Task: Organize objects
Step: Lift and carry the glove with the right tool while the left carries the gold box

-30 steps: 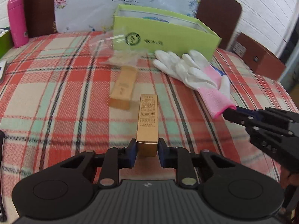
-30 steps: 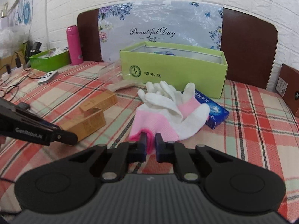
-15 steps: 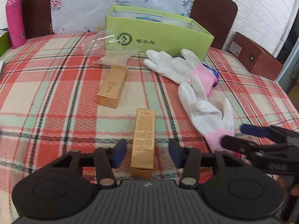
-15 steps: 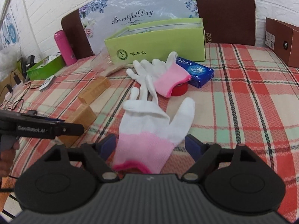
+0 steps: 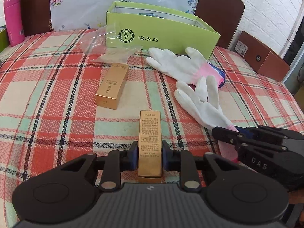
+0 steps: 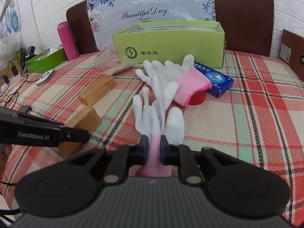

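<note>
Gold rectangular cardboard carton [image 5: 150,144], printed with small dark text, lies lengthwise on the red, green and cream plaid tablecloth [image 5: 47,102], well in front of the open lime-green cardboard box [image 5: 161,36]. Your left gripper [image 5: 148,156] has just closed its jaws again, and the blue pads now press both long sides of that carton's near end.

A second gold carton [image 5: 112,86] lies untouched between the held one and the green box, with a crumpled clear plastic bag [image 5: 112,45] just in front of the box's left corner.

Your right gripper [image 6: 153,149] has just closed its jaws too, and they now pinch the pink knitted cuff of a white fabric glove [image 6: 158,121], whose fingers point toward the green box. The other white glove with a pink cuff [image 6: 171,76] lies nearer the box, its cuff draped over a red roll of tape [image 6: 198,96] and touching a blue printed carton [image 6: 214,78] that sits just in front of the box's right end.

A pink cylindrical flask [image 6: 67,40] stands well to the left of the green box.
</note>
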